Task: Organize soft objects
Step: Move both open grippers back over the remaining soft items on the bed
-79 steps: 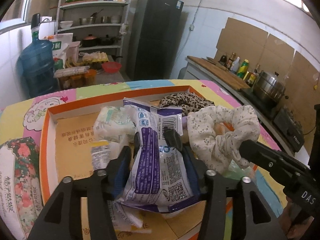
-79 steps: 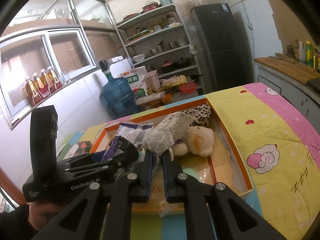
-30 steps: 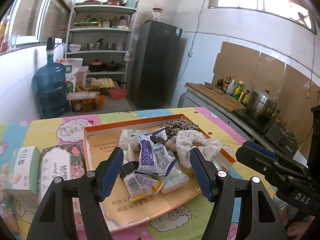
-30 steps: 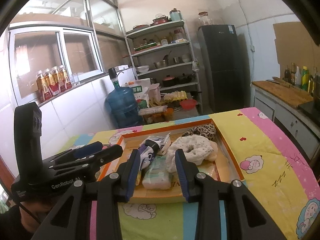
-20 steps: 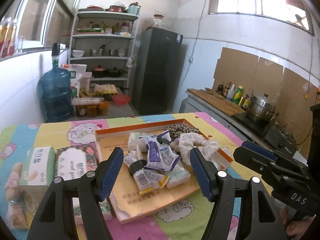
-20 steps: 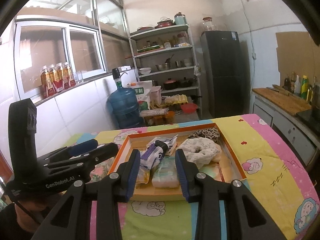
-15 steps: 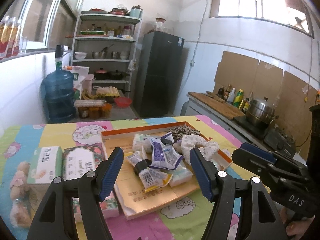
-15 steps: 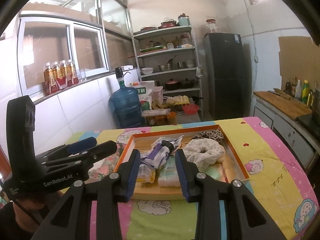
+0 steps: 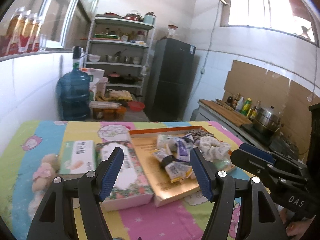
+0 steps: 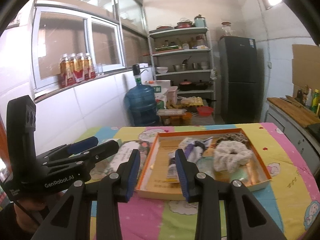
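An orange-rimmed cardboard box lies on the colourful quilt. Inside it are soft packets, a white floral scrunchie and a leopard-print cloth. My left gripper is open, held back from the box with nothing between its blue pads. My right gripper is open too, empty, hanging before the box's near left corner. Each gripper also shows in the other's view: the right gripper and the left gripper.
Left of the box lie a green-white tissue pack, a floral tissue pack and a pink plush toy. Beyond the quilt stand a water jug, shelves, a fridge and a counter with a pot.
Both grippers let go of the purple packet and the scrunchie inside the box and drew back and a little up. The box now looks smaller and the tissue packs have come into view.
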`<state>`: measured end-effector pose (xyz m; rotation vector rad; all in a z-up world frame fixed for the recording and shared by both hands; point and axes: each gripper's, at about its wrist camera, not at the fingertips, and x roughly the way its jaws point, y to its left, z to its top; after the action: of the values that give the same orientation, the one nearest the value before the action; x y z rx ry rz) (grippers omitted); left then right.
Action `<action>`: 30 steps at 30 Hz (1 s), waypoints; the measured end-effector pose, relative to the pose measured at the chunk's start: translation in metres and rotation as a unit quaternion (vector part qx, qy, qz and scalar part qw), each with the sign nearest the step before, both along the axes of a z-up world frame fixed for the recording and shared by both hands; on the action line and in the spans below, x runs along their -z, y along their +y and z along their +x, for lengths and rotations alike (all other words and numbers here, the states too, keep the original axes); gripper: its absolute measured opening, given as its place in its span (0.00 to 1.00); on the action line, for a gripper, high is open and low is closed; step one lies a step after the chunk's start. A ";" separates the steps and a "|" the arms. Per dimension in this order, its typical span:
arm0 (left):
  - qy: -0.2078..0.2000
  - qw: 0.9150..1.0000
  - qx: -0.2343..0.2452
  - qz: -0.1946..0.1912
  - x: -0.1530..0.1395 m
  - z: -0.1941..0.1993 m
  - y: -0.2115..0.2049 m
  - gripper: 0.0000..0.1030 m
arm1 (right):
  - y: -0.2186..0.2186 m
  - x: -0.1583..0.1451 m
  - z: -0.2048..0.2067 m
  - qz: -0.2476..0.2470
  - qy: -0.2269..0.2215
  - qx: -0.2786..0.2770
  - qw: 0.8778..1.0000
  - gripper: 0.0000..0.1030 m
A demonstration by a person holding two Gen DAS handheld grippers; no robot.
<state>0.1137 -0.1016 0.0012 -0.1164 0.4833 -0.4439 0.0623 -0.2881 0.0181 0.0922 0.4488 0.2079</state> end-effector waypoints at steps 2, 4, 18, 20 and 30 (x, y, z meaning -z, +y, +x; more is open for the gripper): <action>-0.001 1.000 -0.009 -0.001 0.000 -0.003 0.013 0.68 | 0.011 0.000 0.001 -0.001 0.000 -0.009 1.000 0.35; -0.003 1.000 -0.018 -0.003 0.001 -0.006 0.025 0.68 | 0.023 0.001 0.003 -0.003 0.002 -0.018 1.000 0.35; 0.005 0.996 -0.088 -0.020 0.011 -0.016 0.122 0.68 | 0.113 0.014 0.012 -0.008 0.027 -0.092 0.995 0.35; 0.009 0.995 -0.094 -0.022 0.014 -0.015 0.133 0.68 | 0.126 0.018 0.014 -0.008 0.035 -0.103 0.994 0.35; 0.022 0.992 -0.125 -0.028 0.030 -0.014 0.187 0.68 | 0.178 0.037 0.022 -0.010 0.064 -0.139 0.988 0.35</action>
<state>0.1001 0.0855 -0.0284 -0.2389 0.4925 -0.2099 0.0841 -0.1103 -0.0188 0.0225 0.5921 0.4729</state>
